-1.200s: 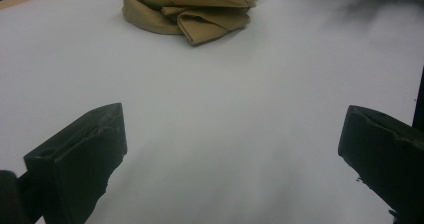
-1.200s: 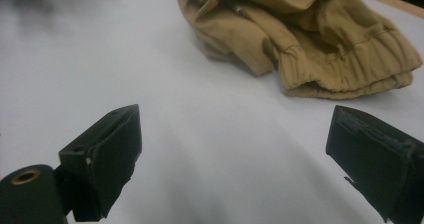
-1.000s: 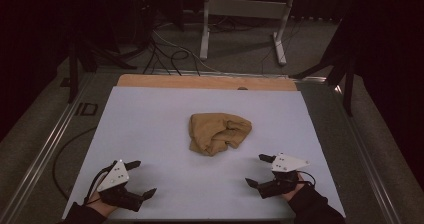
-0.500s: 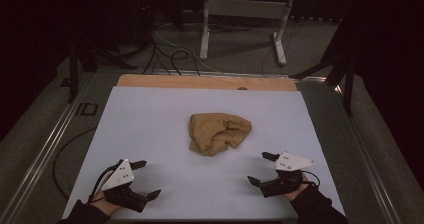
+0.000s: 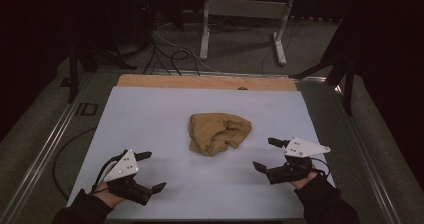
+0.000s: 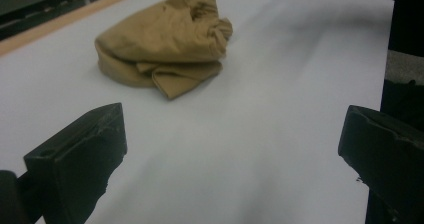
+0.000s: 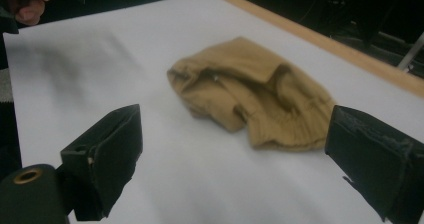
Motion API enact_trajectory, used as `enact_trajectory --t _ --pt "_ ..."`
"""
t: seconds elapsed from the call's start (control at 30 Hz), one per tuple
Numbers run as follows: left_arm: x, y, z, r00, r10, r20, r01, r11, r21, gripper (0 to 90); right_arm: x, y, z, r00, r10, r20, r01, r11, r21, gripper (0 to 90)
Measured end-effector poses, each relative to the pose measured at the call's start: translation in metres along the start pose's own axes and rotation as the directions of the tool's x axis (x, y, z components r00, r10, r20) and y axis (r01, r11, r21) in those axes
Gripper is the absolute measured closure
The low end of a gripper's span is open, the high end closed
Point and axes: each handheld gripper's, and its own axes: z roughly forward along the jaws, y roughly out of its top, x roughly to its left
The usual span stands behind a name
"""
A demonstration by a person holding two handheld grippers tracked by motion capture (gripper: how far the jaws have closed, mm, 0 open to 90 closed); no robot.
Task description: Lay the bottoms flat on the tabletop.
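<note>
While the crumpled tan cloth [image 5: 219,133] lies mid-sheet, my left gripper [image 5: 151,171] and right gripper [image 5: 265,155] flank it, well apart. Both my claws gape wide, empty, above the white sheet [image 5: 150,114].

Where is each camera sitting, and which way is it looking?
High view: sits above the person's side, looking forward and down on the white table; shows both forearms, left gripper and right gripper.
Left gripper view: rides the left gripper, looking between its open jaws at the crumpled tan cloth.
Right gripper view: rides the right gripper, facing the cloth; a hand shows top left.
Shared: all show the cloth.
</note>
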Motion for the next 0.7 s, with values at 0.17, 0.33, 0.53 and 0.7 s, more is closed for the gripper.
enact_trajectory --t 0.17,0.33,0.53,0.7 --pt "0.004 0.014 0.003 0.9999 0.011 0.004 -0.011 0.9998 -0.015 0.1 -0.009 0.016 -0.001 0.9997 -0.02 0.011 0.02 1.0 -0.019 8.4" --pt "0.007 0.024 0.011 0.9996 0.027 0.002 -0.027 0.9995 -0.019 0.1 -0.015 0.029 0.007 0.9987 -0.051 0.007 0.051 0.998 -0.033 8.5" --pt "0.012 0.033 0.027 0.9993 0.036 -0.01 -0.036 0.9993 -0.011 0.1 -0.018 0.037 0.028 0.9987 -0.05 -0.003 0.05 0.999 -0.021 8.4" --pt "0.018 0.036 0.047 0.9989 0.044 -0.016 -0.044 0.999 -0.008 0.1 -0.014 0.036 0.048 0.9961 -0.072 -0.052 0.071 0.997 -0.012 8.4"
